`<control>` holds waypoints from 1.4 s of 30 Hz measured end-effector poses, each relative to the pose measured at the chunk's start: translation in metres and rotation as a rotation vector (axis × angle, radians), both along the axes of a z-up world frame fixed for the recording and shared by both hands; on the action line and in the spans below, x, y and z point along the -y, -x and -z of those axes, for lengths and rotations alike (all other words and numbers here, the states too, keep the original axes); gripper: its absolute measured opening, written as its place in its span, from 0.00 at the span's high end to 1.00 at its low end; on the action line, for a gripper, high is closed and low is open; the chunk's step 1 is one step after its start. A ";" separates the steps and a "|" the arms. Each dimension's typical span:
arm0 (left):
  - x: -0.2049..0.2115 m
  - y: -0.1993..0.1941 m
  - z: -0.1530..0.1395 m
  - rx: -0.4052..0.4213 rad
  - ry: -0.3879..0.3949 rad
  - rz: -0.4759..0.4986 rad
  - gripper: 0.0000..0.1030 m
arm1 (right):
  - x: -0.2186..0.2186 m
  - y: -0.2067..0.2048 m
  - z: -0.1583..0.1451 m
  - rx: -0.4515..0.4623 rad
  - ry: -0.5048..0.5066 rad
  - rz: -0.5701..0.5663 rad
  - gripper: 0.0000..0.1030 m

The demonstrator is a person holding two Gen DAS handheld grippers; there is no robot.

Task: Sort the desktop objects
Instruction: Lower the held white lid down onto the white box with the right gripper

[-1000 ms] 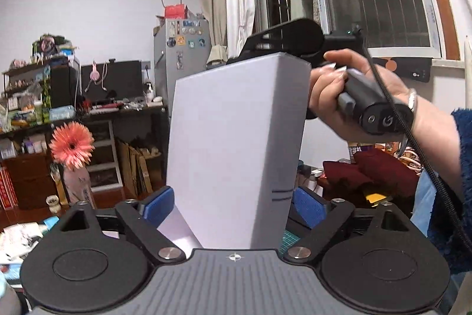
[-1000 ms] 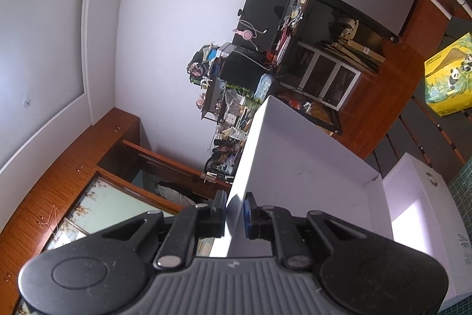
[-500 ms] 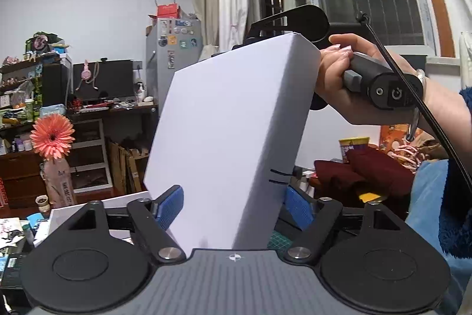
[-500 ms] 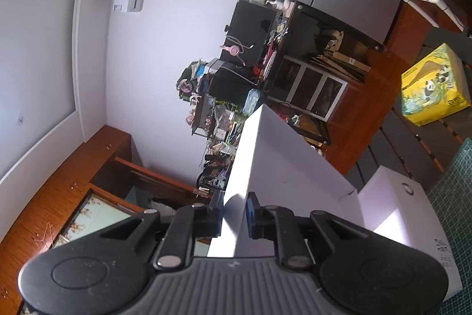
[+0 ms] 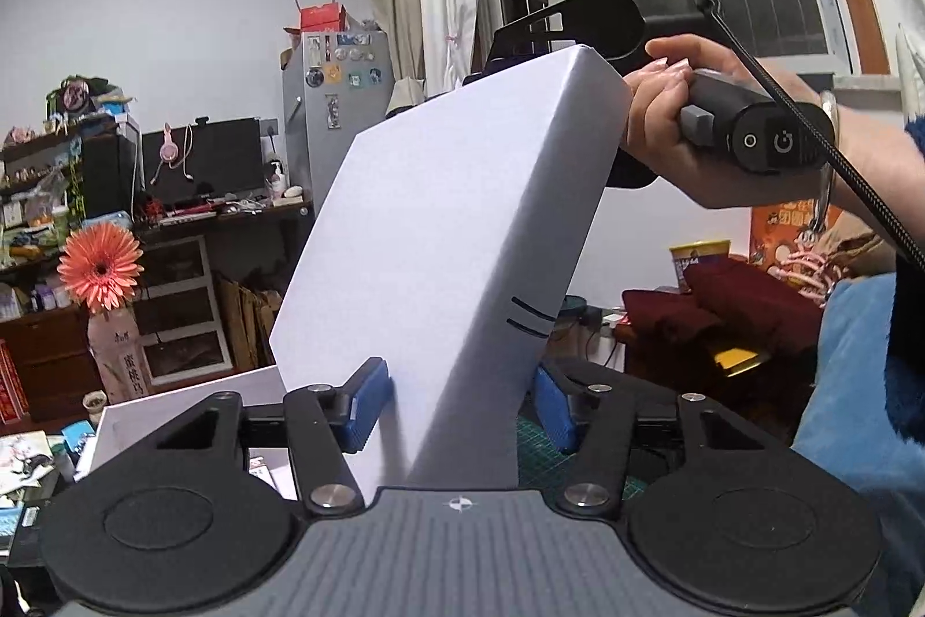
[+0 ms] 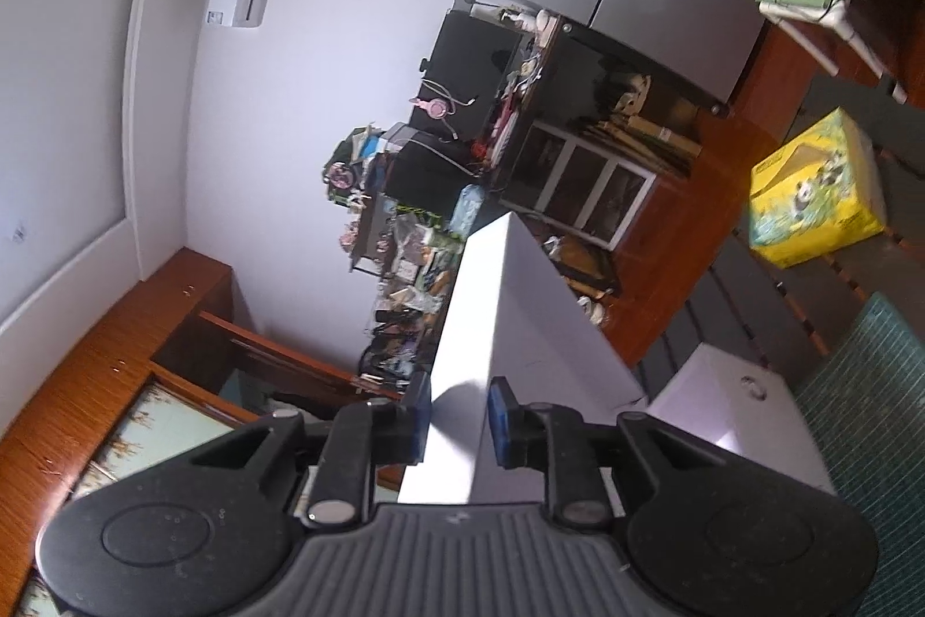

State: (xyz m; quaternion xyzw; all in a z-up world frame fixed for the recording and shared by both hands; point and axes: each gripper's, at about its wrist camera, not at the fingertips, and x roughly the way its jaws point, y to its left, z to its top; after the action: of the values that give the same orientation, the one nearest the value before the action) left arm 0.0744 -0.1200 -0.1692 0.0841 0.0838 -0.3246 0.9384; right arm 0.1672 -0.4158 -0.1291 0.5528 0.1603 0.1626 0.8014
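A tall white box (image 5: 451, 224) leans to the right, its lower end between the blue pads of my left gripper (image 5: 459, 397). Those jaws are closing, and both pads lie against the box. A person's hand (image 5: 682, 119) holds my right gripper (image 5: 572, 27) at the box's top corner. In the right wrist view the box's upper edge (image 6: 520, 328) runs between the pads of the right gripper (image 6: 459, 414). Its jaws are opening and have come off the cardboard. A second white box (image 6: 746, 420), open, lies below on the green mat (image 6: 867, 385).
The open white box (image 5: 191, 403) sits low on the left, with an orange flower (image 5: 99, 264) in a bag behind it. Dark red cloth (image 5: 722, 305) is piled to the right. A yellow panda carton (image 6: 815, 200) stands on the floor. Cluttered shelves and a fridge stand along the far wall.
The left jaws have narrowed from wide open onto the box. The box has tipped further to the right. The right jaws have spread slightly from their tight pinch on the top edge.
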 end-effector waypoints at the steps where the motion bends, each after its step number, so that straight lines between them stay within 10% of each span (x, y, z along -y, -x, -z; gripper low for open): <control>1: 0.000 0.000 0.000 0.004 -0.006 -0.002 0.47 | 0.001 0.000 0.000 -0.004 0.009 0.004 0.80; 17: 0.000 -0.001 0.001 0.004 -0.011 -0.009 0.47 | -0.009 0.017 -0.032 -0.054 0.284 0.030 0.54; 26: 0.001 -0.001 0.002 0.001 -0.021 -0.008 0.46 | -0.031 0.031 -0.060 -0.064 0.498 0.054 0.66; 42: -0.006 -0.005 0.003 -0.027 -0.007 -0.034 0.38 | -0.022 0.021 -0.040 -0.097 0.445 0.035 0.66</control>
State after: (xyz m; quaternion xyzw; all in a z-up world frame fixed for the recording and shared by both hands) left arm 0.0789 -0.1136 -0.1719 0.0817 0.0989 -0.3092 0.9423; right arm 0.1467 -0.3934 -0.0891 0.3722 0.2211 0.0827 0.8976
